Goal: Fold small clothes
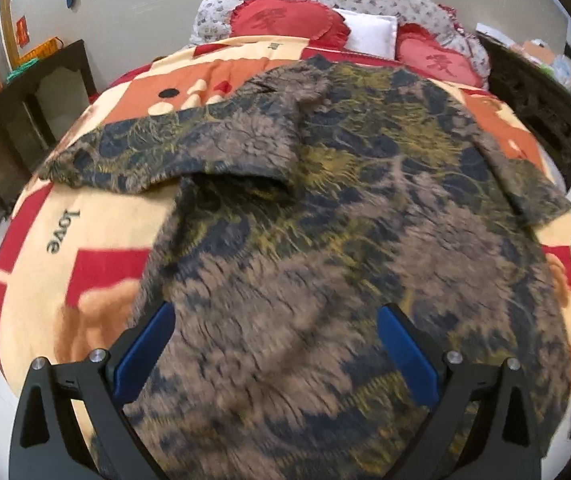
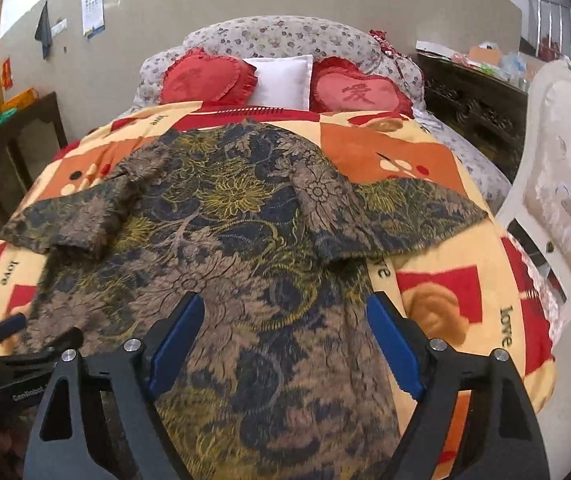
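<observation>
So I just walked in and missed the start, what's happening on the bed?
A person holds two grippers over a patterned short-sleeved garment spread flat on the blanket. The left gripper and right gripper are both open near its bottom hem, gripping nothing. Both sleeves lie spread outward; no fold made yet.

Bed (image 2: 437, 280) w/ orange-red "love" blanket.
Spread flat on top: patterned brown-navy garment (image 2: 245, 264); at headboard end, 2 red heart cushions (image 2: 359, 92), white pillow (image 2: 285, 80) btwn.
</observation>
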Demonstrator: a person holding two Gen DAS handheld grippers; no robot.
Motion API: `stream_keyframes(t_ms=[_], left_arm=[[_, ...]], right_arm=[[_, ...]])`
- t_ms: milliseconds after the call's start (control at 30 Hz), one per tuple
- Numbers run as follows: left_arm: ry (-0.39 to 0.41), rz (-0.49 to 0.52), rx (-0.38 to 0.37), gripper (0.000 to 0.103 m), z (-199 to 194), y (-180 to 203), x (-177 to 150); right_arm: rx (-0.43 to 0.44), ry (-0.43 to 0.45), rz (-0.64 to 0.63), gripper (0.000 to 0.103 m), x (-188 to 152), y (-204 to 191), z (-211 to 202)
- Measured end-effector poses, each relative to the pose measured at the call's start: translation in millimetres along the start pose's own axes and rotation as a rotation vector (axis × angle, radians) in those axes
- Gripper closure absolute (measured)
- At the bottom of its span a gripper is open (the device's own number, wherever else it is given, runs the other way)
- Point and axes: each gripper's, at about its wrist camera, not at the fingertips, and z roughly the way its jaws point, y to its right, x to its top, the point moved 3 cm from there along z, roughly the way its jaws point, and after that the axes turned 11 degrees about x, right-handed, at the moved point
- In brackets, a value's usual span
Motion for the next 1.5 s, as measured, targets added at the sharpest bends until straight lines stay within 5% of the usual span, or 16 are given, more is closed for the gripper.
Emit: stream_keyframes(t_ms=[433,833,1500], left_arm=[[0.009,0.026,-0.015,0.000,17.0,21.1,25.9],[0.001,0.048,-0.017,0.000,69.8,42.3,27.1],[0.003,0.023,-0.028,0.000,71.5,40.7,26.1]], right_arm=[[-0.014,0.004,-0.020,0.017,1.8,4.4,70.2],[-0.004,-0.112,0.006,0.018,-20.2,13.3,113.5],[-0.015,-0.138,0.010,0.016,-23.8,14.5,120.4]])
